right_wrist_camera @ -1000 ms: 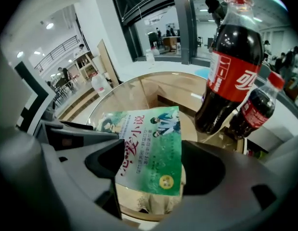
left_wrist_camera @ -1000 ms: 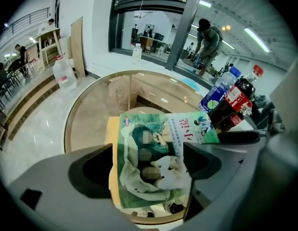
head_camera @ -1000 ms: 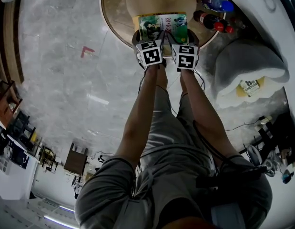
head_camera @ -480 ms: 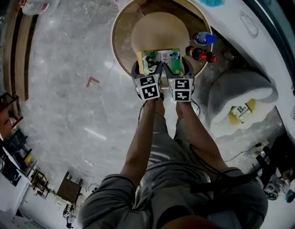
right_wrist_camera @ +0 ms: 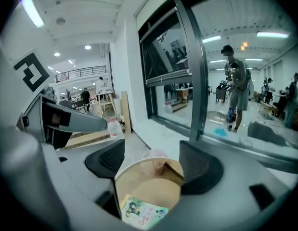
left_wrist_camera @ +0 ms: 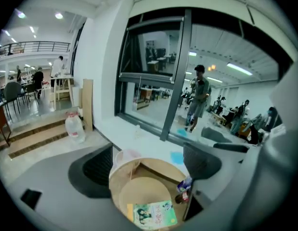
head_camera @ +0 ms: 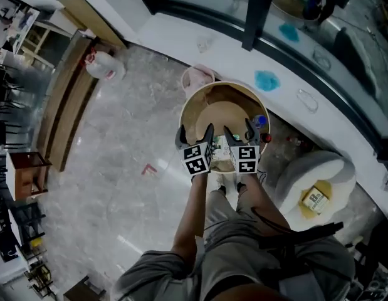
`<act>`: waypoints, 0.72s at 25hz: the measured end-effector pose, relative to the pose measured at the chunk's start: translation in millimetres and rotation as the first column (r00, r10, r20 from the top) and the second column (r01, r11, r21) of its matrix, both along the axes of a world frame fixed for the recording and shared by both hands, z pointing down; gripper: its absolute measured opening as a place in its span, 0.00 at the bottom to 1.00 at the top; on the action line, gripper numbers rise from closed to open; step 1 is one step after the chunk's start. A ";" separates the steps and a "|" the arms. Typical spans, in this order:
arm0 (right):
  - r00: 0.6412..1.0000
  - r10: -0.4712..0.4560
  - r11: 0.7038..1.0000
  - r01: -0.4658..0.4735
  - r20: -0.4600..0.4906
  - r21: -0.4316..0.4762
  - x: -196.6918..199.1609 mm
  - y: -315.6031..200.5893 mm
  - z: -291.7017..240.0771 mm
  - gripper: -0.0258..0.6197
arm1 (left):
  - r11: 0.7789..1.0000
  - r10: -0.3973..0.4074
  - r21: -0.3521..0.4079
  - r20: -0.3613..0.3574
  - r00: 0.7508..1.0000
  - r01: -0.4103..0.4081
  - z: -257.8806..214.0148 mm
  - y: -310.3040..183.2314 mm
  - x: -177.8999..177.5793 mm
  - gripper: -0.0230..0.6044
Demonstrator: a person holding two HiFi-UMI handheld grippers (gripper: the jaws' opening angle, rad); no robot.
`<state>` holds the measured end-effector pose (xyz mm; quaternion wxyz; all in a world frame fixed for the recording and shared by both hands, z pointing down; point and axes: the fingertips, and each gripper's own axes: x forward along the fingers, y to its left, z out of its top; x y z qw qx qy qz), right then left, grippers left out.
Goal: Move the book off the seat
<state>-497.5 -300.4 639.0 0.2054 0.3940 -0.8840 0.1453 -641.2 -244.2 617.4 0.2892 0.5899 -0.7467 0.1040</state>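
The left gripper [head_camera: 195,138] and right gripper [head_camera: 239,135] hover over a round seat [head_camera: 222,113], jaws spread and empty. A book [left_wrist_camera: 153,214] lies on the seat.

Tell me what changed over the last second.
The left gripper and right gripper rose away from the book, jaws open and empty; nothing was taken hold of. The book still lies on the round seat, bottles beside it.
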 end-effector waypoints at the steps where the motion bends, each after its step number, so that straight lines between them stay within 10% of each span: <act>1: 1.000 0.010 1.000 -0.010 0.018 0.016 2.7 -3.5 -24.9 0.59 | 1.000 -0.008 0.027 0.012 1.000 0.008 -25.0 0.4 -3.3 0.75; 11: 0.985 -0.091 0.964 0.051 0.146 0.260 -8.0 -61.3 -244.2 0.60 | 0.925 0.000 0.378 0.105 0.994 -0.040 -232.2 -21.3 -0.9 0.75; 18: 0.972 -0.141 0.952 0.081 0.189 0.295 -30.3 -57.9 -286.2 0.59 | 0.893 0.001 0.446 0.147 0.989 -0.067 -267.0 -21.9 -10.3 0.75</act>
